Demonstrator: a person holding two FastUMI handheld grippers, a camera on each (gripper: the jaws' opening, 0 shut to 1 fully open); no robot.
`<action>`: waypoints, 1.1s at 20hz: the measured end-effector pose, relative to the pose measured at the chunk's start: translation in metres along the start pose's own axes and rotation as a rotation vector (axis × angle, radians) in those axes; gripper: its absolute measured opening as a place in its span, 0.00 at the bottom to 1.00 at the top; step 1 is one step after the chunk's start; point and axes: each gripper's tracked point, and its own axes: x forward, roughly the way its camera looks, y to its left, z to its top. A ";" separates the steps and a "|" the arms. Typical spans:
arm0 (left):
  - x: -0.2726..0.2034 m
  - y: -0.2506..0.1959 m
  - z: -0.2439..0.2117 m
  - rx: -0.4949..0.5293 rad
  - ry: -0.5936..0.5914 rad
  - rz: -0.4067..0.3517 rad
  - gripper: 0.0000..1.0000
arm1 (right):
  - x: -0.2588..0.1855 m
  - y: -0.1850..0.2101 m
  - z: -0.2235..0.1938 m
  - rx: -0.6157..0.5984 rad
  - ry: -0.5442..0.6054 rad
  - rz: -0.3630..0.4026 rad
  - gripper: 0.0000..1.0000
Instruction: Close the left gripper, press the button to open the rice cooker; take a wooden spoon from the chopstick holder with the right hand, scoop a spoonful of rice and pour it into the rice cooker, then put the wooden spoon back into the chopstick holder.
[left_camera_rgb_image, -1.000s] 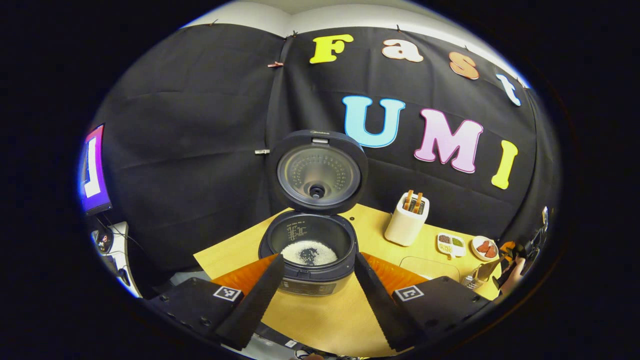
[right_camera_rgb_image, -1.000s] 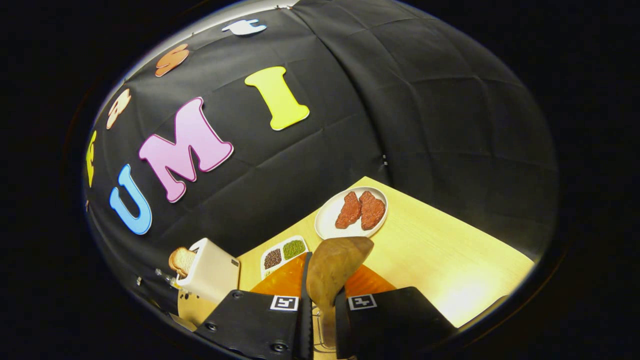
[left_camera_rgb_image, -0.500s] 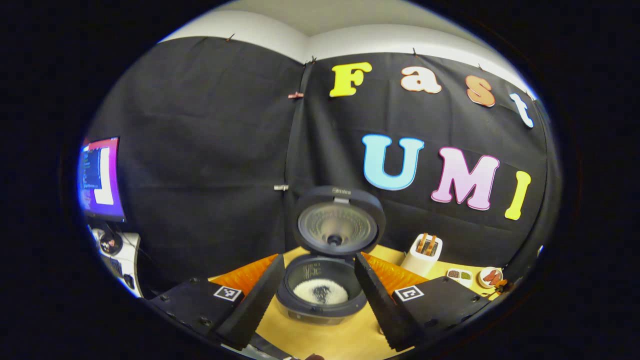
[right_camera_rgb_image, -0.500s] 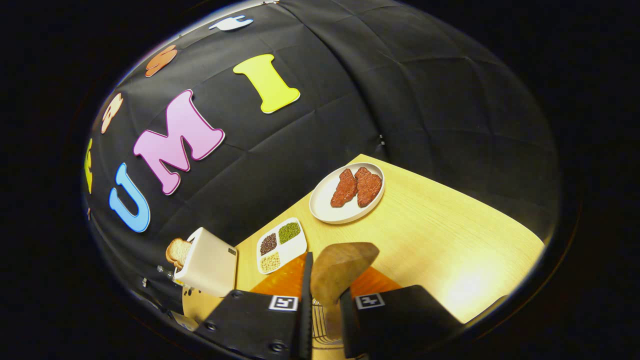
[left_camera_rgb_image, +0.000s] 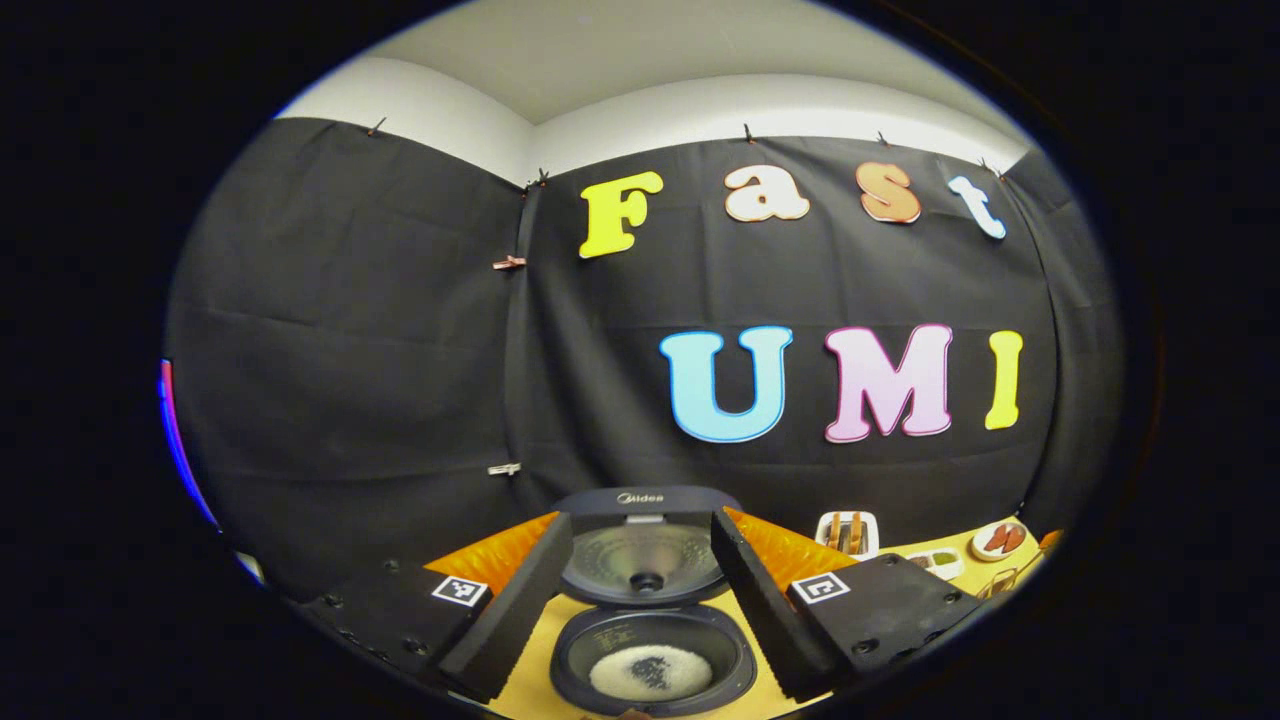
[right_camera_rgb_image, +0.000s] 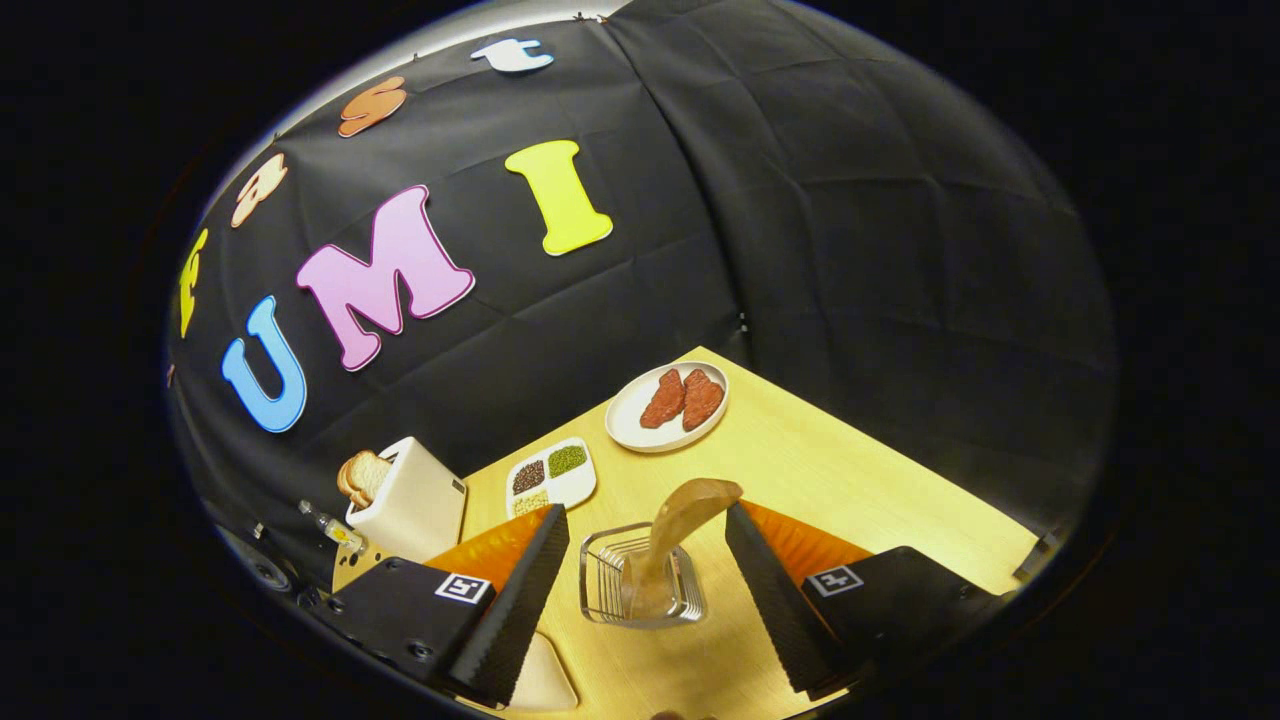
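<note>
In the left gripper view the dark rice cooker (left_camera_rgb_image: 650, 660) stands with its lid (left_camera_rgb_image: 645, 550) raised, white rice with a dark patch in its pot. My left gripper (left_camera_rgb_image: 640, 600) is open, its fingers on either side of the lid. In the right gripper view the wooden spoon (right_camera_rgb_image: 675, 530) stands bowl-up in the wire chopstick holder (right_camera_rgb_image: 640, 590) on the wooden table (right_camera_rgb_image: 850, 480). My right gripper (right_camera_rgb_image: 645, 590) is open, held back from the holder, its fingers apart from the spoon.
A white toaster (right_camera_rgb_image: 408, 510) with bread stands at the left, a divided dish of beans (right_camera_rgb_image: 550, 475) beside it, and a white plate with two red pieces (right_camera_rgb_image: 668, 405) farther back. A pale tray corner (right_camera_rgb_image: 545, 685) lies by the left finger.
My right gripper has opened, let go of the spoon and drawn back; the spoon now stands in the holder. The left gripper has tilted up, so the cooker sits lower in its view.
</note>
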 end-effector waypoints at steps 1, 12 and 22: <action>0.012 0.004 0.001 -0.007 -0.014 -0.009 0.94 | -0.012 -0.003 0.004 -0.015 -0.017 -0.012 0.98; 0.128 0.003 -0.015 -0.051 -0.060 -0.122 0.94 | -0.132 0.002 -0.024 -0.114 -0.050 -0.052 0.99; 0.119 0.000 -0.035 0.036 0.087 -0.068 0.99 | -0.131 0.028 -0.045 -0.143 0.004 -0.005 0.99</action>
